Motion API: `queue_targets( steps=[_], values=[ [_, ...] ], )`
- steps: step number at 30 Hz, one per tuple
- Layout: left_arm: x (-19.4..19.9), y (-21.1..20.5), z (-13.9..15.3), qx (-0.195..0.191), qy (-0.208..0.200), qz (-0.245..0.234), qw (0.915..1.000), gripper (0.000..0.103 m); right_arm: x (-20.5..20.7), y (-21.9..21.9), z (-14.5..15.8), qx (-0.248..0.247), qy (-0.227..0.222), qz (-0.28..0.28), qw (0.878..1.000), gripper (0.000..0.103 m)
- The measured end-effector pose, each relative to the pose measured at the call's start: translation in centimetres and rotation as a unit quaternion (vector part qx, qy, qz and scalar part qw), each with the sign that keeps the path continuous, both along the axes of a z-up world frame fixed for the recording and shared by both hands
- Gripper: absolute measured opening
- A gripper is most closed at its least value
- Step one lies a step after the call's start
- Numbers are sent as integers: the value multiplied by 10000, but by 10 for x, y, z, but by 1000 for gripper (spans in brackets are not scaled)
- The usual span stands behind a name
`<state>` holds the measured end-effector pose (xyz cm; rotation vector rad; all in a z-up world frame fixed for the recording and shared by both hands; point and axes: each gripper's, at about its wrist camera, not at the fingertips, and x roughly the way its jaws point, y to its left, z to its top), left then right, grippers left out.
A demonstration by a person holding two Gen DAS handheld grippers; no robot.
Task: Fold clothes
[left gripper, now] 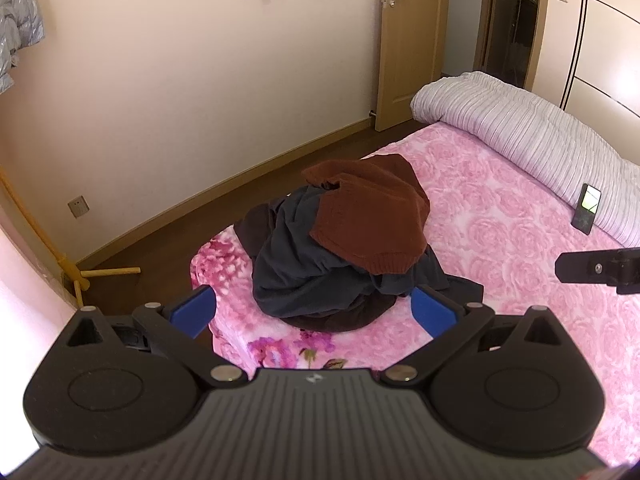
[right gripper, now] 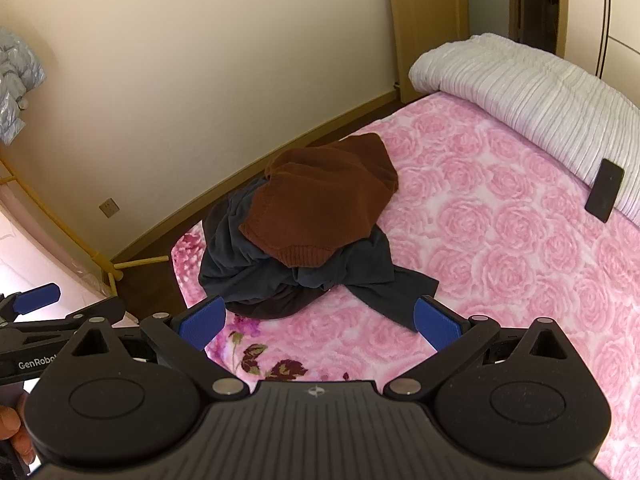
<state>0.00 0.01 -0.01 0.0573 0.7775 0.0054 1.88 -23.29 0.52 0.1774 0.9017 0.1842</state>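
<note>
With my left gripper and right gripper both spread wide and empty above the pile, the rust sweater lies tangled on the dark garments at the bed corner, so a deep pinch risks dragging several off the edge.

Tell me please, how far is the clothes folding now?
Nothing looks folded yet. The brown knitted sweater lies crumpled on top of the dark garments, all in one heap near the corner of the pink bed. Nothing is in hand: the left gripper and the right gripper hover before the heap with jaws wide open and empty. Left: separate each piece, spread it and fold it.
</note>
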Motion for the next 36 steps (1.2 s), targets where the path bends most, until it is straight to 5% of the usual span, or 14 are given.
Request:
queue_targets(
  steps=[36],
  values=[
    [4, -4, 0, -215, 59, -37, 9997, 102, 9, -5, -2, -68, 0, 142, 9999, 103]
  ],
)
